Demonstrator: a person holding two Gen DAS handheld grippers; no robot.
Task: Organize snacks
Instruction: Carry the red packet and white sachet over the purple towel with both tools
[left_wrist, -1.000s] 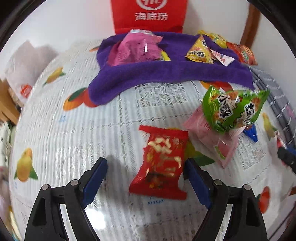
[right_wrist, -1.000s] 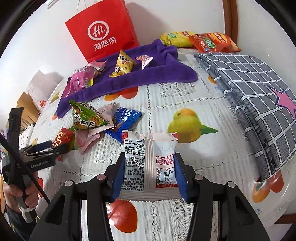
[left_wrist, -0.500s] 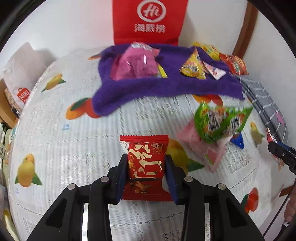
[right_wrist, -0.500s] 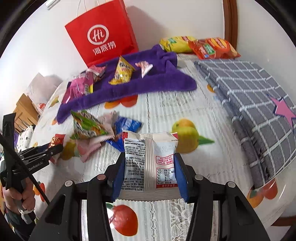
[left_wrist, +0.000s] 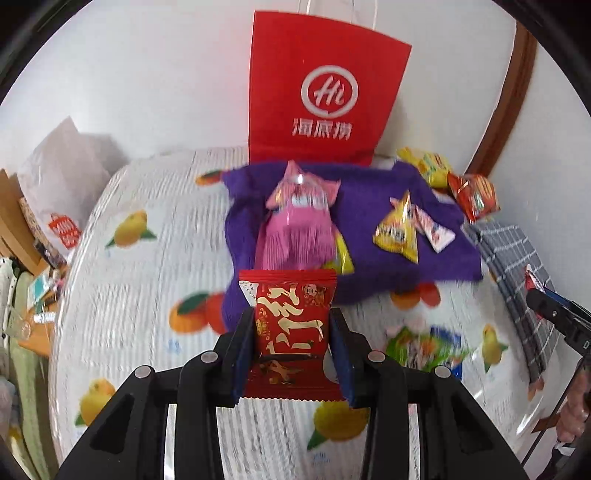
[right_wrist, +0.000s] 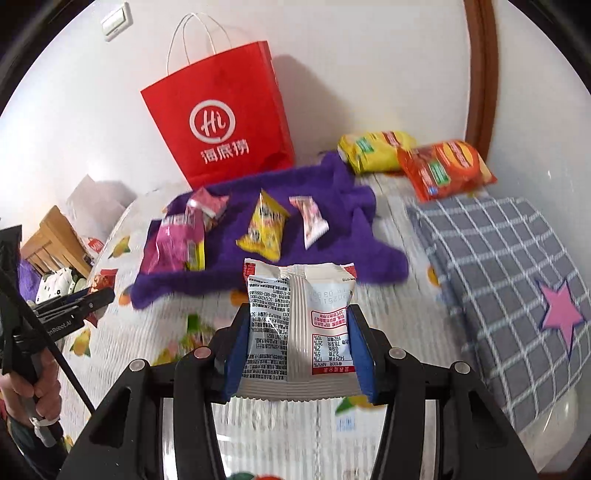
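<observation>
**Snack packets in both grippers, heading for the purple towel**

Both hands are loaded. The left gripper is clamped on a red packet with gold lettering, its blue pads pressing the packet's two side edges, and the packet hangs clear of the fruit-print tablecloth. The right gripper is closed on a white packet with its printed back facing the camera, also held off the table.

Ahead of both lies the purple towel, spread in front of a red paper bag. A pink packet, a yellow triangular one and a small white-and-pink one already sit on it. A green packet and something blue beside it remain on the cloth below the towel.

I'd call this the carrying step: each packet is picked and on its way to the collected pile. The next move calls for bringing each gripper over a bare patch of towel, clear of the packets there, lowering, then letting go.
</observation>
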